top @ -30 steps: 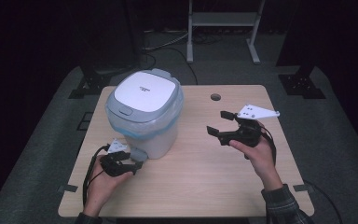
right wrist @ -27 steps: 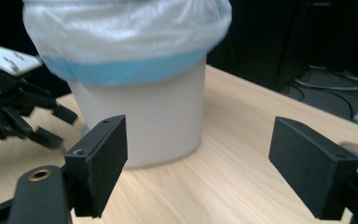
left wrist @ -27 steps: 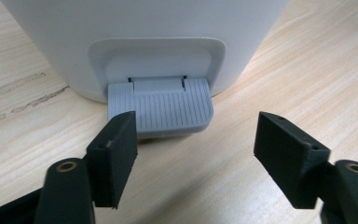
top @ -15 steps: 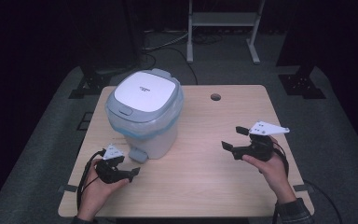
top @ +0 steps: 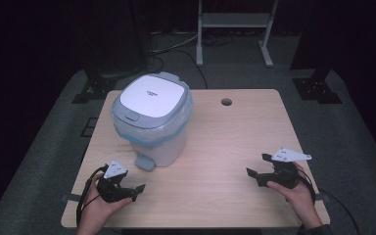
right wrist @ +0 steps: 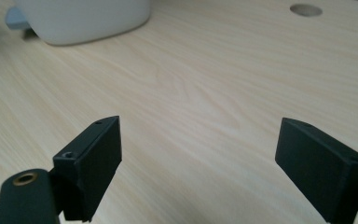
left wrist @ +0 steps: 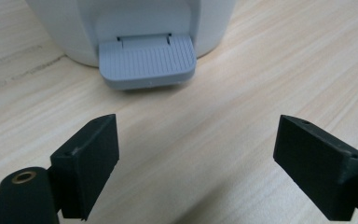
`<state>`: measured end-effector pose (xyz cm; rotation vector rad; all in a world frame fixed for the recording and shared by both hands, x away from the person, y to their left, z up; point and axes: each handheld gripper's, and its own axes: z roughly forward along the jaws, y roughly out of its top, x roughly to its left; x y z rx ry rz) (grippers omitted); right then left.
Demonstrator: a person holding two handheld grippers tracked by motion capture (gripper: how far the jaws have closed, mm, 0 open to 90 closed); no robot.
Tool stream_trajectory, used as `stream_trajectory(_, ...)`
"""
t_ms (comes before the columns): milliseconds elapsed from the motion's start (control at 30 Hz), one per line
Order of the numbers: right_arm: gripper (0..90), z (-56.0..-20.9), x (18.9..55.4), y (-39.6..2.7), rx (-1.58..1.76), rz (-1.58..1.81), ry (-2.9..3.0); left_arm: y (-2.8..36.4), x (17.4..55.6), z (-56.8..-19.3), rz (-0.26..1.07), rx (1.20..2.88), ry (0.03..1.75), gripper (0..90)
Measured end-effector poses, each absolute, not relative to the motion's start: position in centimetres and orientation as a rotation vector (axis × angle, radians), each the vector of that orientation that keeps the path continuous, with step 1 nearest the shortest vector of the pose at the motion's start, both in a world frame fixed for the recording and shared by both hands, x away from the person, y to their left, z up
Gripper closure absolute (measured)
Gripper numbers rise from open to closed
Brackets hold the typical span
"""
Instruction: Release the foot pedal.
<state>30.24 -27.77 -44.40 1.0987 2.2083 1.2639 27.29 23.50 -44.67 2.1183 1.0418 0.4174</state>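
A white pedal bin with a grey-rimmed shut lid and a blue liner edge stands on the left half of the wooden table. Its grey ribbed foot pedal faces the near edge. My left gripper rests low at the near left corner, open and holding nothing, a short way in front of the pedal. My right gripper sits at the near right, open with nothing between its jaws, pointing left toward the bin's base.
A round cable hole is cut in the table near the far edge. Bare wood lies between the two grippers. Dark floor, cables and a metal stand lie beyond the table.
Both hands have drawn back toward the near edge. The right gripper dropped from beside the table's middle right to the near right; the left slid slightly nearer and lower.
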Motion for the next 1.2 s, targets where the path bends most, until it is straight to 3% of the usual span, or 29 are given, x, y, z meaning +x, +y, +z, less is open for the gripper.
stream_trajectory(500, 12.7, -47.4, 28.5, -30.5, 1.203, 1.126, 2.236, 24.6, 26.6, -47.1, 0.404, 2.194, 1.056, 3.0)
stream_trajectory(1200, 12.2, -48.8, 28.2, -31.0, 1.23, 1.005, 2.27, 25.1, 26.9, -48.3, 0.421, 2.187, 0.958, 0.0)
